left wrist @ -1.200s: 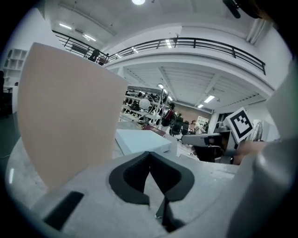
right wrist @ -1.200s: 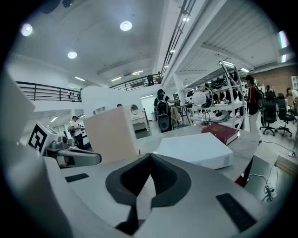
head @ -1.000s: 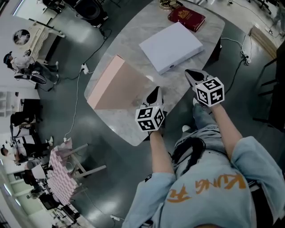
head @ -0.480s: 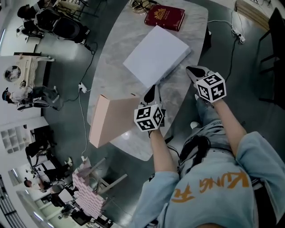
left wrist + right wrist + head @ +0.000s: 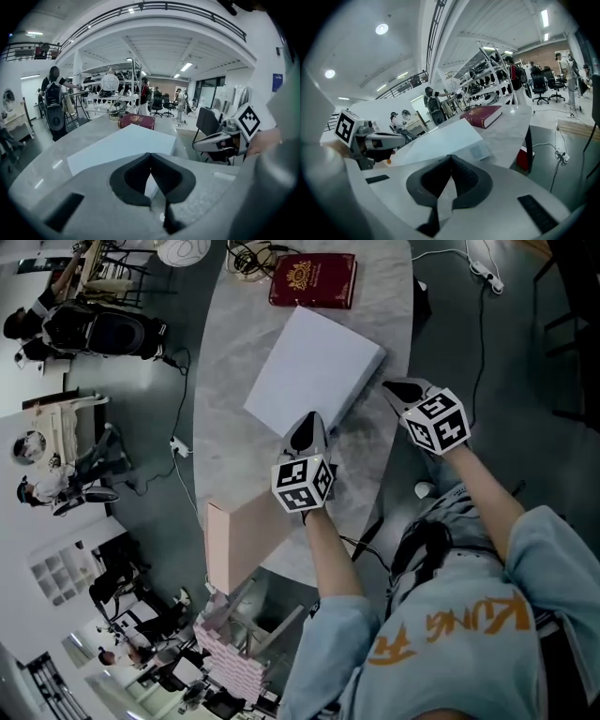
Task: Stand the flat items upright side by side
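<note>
Head view: white box [image 5: 314, 371] lies flat mid-table, upper centre of frame. Red book [image 5: 314, 280] lies flat above it, at top of frame. Pink box [image 5: 246, 532] is lower left, at the table [image 5: 225, 381] edge, raised off flat; can't tell if fully upright. Left gripper [image 5: 307, 424] sits just beside white box's lower corner, jaws clenched tight, nothing btwn. Right gripper [image 5: 391, 387] is just beside the box's right edge, also clenched, empty.
</note>
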Available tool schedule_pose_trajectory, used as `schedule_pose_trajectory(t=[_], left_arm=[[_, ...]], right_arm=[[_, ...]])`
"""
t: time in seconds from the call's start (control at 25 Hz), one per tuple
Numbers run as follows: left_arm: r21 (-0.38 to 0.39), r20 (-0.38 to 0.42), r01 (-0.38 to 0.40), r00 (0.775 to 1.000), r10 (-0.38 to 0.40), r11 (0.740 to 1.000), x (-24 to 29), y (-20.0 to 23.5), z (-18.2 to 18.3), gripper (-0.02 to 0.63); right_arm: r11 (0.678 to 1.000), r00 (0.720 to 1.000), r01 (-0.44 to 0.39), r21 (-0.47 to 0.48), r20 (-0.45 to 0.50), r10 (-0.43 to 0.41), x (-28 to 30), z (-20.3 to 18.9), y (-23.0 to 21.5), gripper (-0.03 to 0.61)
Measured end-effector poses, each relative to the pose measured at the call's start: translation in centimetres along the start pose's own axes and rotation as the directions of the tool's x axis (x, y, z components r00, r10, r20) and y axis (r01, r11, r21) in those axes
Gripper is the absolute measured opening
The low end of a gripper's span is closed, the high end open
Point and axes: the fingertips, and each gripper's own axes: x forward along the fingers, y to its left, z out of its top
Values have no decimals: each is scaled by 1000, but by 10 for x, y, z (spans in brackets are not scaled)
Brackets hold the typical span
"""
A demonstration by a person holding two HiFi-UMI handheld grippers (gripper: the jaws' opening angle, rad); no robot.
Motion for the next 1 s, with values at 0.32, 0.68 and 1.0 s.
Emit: schedule_pose_trajectory(t=[0.32, 0.68, 1.0], left_arm=[[104, -87, 12, 996, -3, 994, 40, 11, 18, 12], [137, -136, -7, 990, 26, 990, 61, 32, 38, 12], [235, -208, 71, 978, -21, 969, 101, 46, 56, 34]], right_arm=[[998, 997, -54, 43, -50, 56, 17, -3, -13, 2], [996, 994, -87, 23, -69, 89, 21, 7, -25, 3], [995, 993, -86, 49, -76, 89, 38, 10, -31, 34]])
